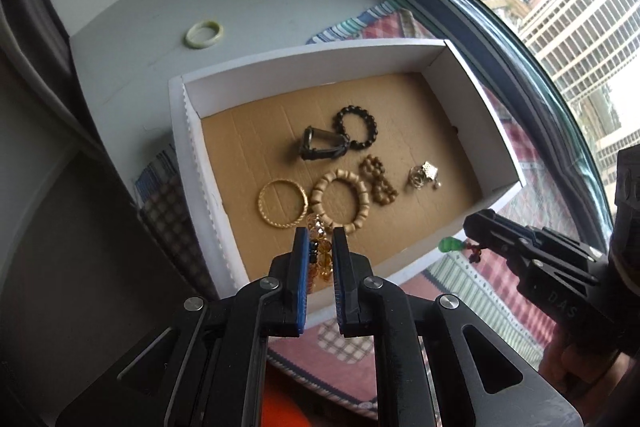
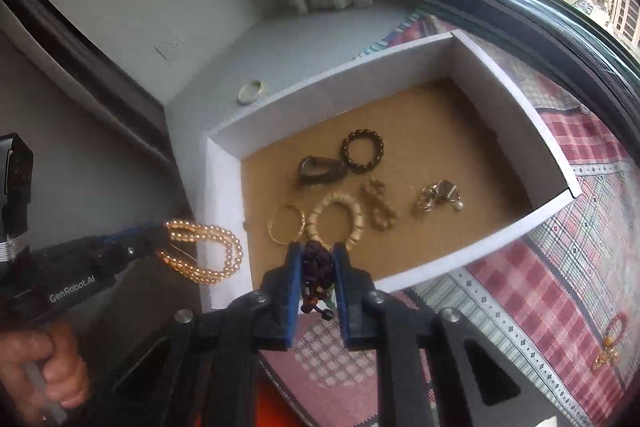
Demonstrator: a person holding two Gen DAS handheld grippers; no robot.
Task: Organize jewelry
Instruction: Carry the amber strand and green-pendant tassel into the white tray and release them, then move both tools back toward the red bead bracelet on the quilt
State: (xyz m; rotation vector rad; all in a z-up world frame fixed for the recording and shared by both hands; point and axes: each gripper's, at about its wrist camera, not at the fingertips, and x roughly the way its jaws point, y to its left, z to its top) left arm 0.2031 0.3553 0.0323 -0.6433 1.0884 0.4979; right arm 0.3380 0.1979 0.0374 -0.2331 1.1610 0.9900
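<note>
Amber bead bracelet (image 2: pixel 202 253) clamped in left claw (image 1: pixel 320 247); dark corded pendant (image 2: pixel 318 269) clamped in right claw (image 2: pixel 318 259), both above box (image 1: pixel 320 61).

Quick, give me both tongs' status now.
Left tongs: closed on amber bead bracelet.
Right tongs: closed on dark cord charm with green bead.

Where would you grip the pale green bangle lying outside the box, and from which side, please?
The pale green bangle lies flat on the grey ledge, apart from the white box. Come straight down from above and pinch one arc of its rim, one finger inside the ring, one outside.
</note>
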